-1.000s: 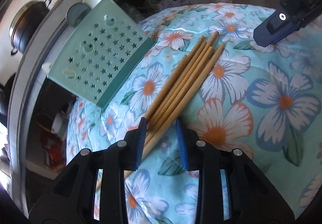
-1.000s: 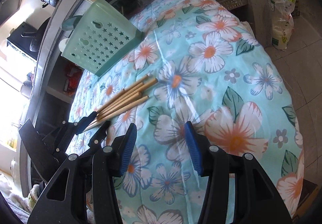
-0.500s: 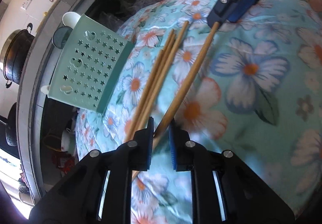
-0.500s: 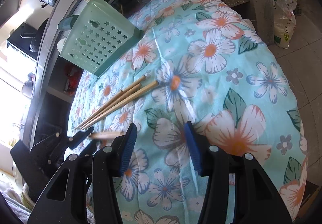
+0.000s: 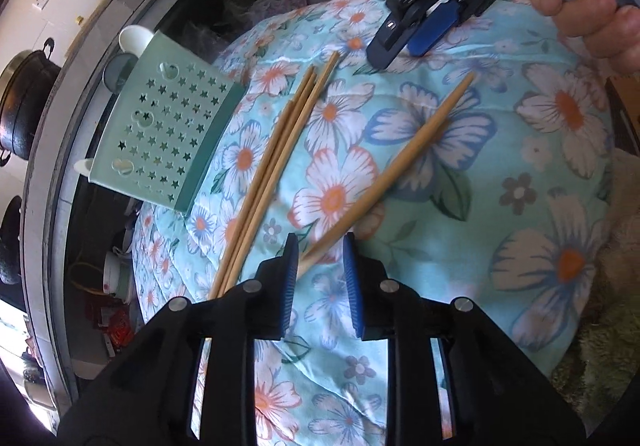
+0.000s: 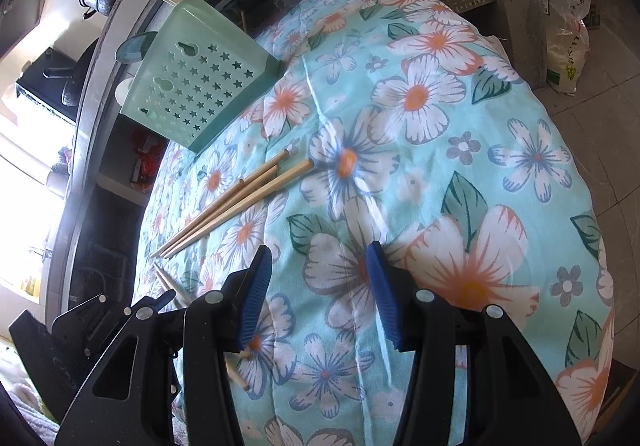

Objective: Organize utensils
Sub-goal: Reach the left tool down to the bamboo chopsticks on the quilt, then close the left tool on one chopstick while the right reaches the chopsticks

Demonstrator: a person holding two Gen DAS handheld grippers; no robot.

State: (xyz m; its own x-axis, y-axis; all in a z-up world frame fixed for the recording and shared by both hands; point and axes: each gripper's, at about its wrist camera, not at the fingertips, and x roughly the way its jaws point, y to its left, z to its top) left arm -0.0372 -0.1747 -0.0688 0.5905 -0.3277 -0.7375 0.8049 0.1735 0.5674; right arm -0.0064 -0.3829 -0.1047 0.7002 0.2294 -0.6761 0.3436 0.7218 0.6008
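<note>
Three wooden chopsticks [image 5: 276, 165] lie bundled on the floral cloth [image 5: 500, 173], beside a green star-punched utensil holder [image 5: 168, 129] lying on its side at the table's far left edge. A single chopstick [image 5: 400, 161] lies apart, angled right. Its near end sits between the jaws of my left gripper [image 5: 320, 274], against the left pad; the jaws are opening and the right pad stands clear. My right gripper [image 6: 318, 286] hovers open over the cloth with nothing between its fingers. The right wrist view shows the bundle [image 6: 236, 201], the holder [image 6: 200, 85] and the left gripper [image 6: 160, 302].
A hand [image 5: 592, 17] holds the right gripper [image 5: 400, 45] at the far end of the chopsticks. Black pots [image 5: 24, 101] sit on a counter behind the table. Cluttered shelves lie beyond the left edge, and a bagged sack [image 6: 568, 25] stands on the floor.
The left gripper closed on one chopstick, drew it out of the bundle and swung it to the right, then its jaws widened. The right gripper stayed still.
</note>
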